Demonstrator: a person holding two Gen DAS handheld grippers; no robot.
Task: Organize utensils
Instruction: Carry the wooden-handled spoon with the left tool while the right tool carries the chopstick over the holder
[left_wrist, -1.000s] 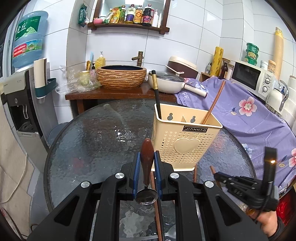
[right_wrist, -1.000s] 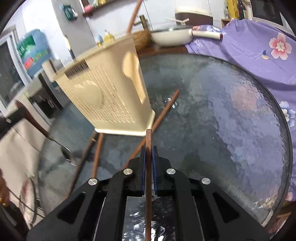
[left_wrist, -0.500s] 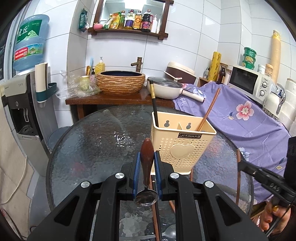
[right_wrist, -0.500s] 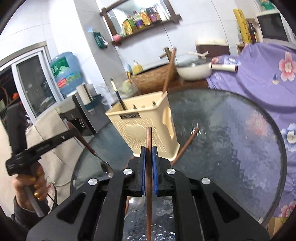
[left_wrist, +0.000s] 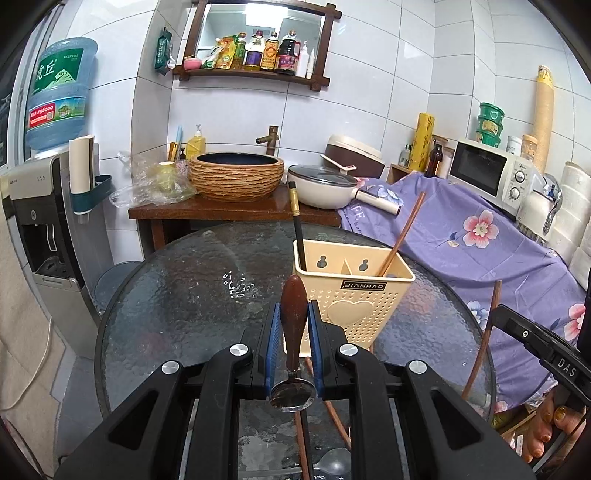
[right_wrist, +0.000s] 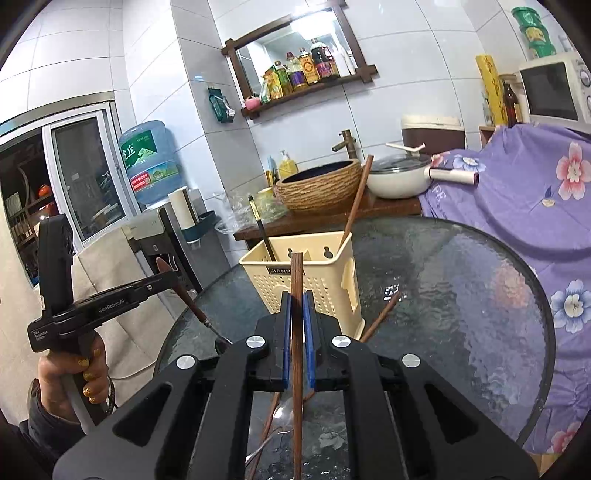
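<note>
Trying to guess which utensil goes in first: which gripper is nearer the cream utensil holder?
Left, probably. The left gripper, clamping the spoon, sits just before the utensil holder; the right gripper, with its chopstick, hangs off to the holder's side.

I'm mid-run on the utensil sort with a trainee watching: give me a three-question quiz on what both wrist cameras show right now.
1. True or false: the left gripper is shut on a wooden-handled metal spoon.
2. What does the right gripper hold? A) black-handled utensil B) brown wooden chopstick C) nothing
3. How many utensils already stand in the cream perforated plastic holder, and in which compartments?

Key
1. True; the pads clamp the handle, bowl towards the camera.
2. B
3. Two: a black-handled utensil in the left compartment in the left wrist view, a brown chopstick leaning in the right one.
</note>
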